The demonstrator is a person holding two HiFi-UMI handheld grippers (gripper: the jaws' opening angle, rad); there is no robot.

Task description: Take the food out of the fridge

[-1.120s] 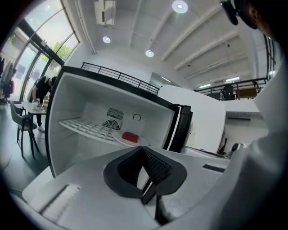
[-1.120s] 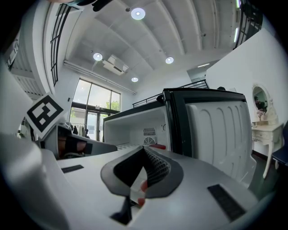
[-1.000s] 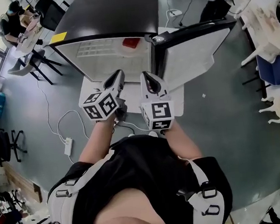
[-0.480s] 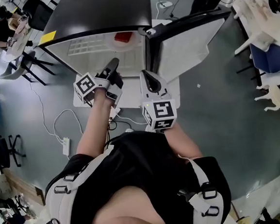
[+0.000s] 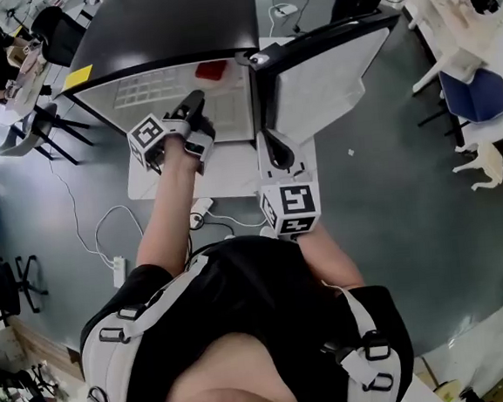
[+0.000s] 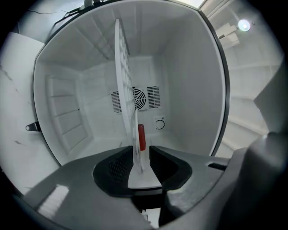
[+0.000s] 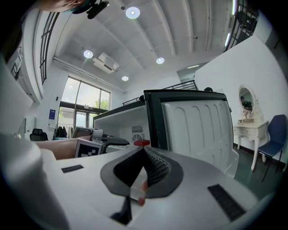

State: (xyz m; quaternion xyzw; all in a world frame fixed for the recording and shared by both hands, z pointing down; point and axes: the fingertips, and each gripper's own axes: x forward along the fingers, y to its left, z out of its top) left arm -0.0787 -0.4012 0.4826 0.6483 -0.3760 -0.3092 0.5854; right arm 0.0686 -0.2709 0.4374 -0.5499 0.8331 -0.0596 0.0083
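The fridge [image 5: 175, 23] stands open, its door [image 5: 327, 66] swung out to the right. One red food item [image 5: 212, 70] lies on the white wire shelf [image 5: 150, 89] inside. My left gripper [image 5: 195, 100] reaches into the fridge just short of the red item. In the left gripper view its jaws [image 6: 141, 155] are open, with the red item [image 6: 141, 137] straight ahead beyond the tips, beside the shelf [image 6: 121, 85]. My right gripper [image 5: 268, 137] hangs back outside near the door's hinge edge, shut and empty. The right gripper view shows its tips [image 7: 143, 150] below the red item [image 7: 141, 143].
A white mat [image 5: 231, 171] lies on the grey floor before the fridge, with a cable and power strip [image 5: 117, 269] at its left. A white table [image 5: 454, 20] and blue chair [image 5: 474, 97] stand at right. A person sits at desks [image 5: 12, 59] far left.
My left gripper has moved forward, from beside the right gripper into the fridge toward the red item. The right gripper has stayed outside, a little lower in view.
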